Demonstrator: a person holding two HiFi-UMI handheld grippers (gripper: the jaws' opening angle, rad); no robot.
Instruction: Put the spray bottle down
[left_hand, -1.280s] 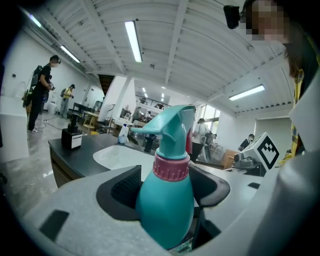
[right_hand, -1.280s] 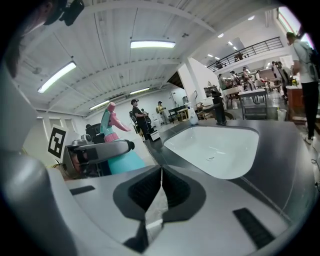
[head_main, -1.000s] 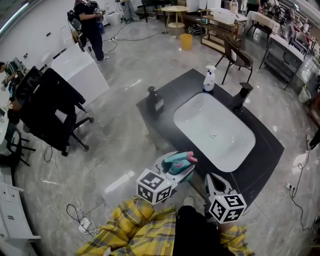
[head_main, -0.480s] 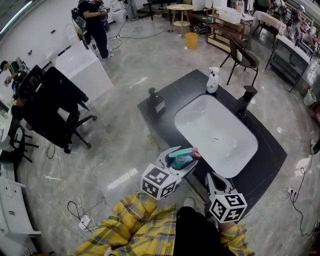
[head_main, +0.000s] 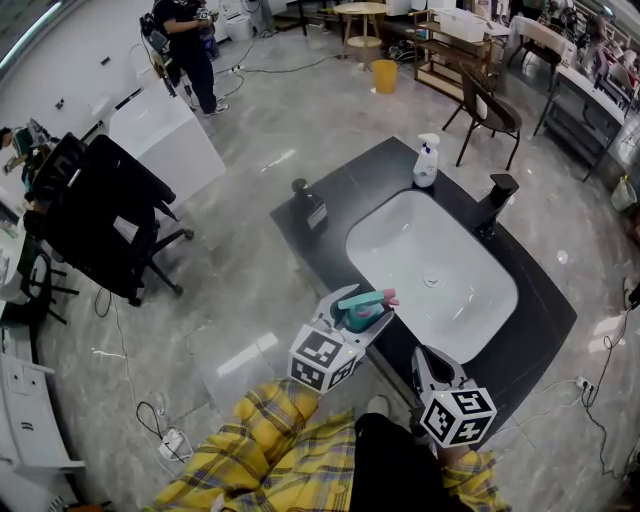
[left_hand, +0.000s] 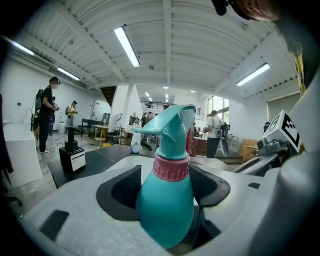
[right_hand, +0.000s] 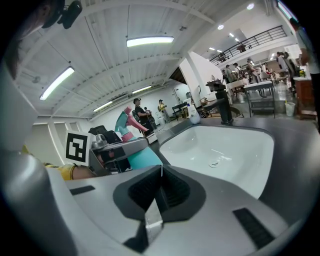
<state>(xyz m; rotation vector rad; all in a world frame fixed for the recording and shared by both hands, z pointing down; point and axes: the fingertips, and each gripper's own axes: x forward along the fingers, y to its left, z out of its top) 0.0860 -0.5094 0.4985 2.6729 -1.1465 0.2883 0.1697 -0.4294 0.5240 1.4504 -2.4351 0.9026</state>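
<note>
Left tongs (left_hand: 166, 187) pinch the teal plastic spray bottle (head_main: 361, 307) at its smooth, likely light, slippery belly; right tongs (right_hand: 160, 192) meet, empty.

I see smooth, glossy teal plastic on the bottle (left_hand: 166, 205), its pink collar (left_hand: 171, 168) ribbed; the sink (head_main: 400, 245) gleams white in a dark matt counter (head_main: 345, 185).

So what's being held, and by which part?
The left hand-held gripper grips the teal plastic spray bottle by its rounded body, below the pink collar; the right hand-held gripper is shut, empty.
</note>
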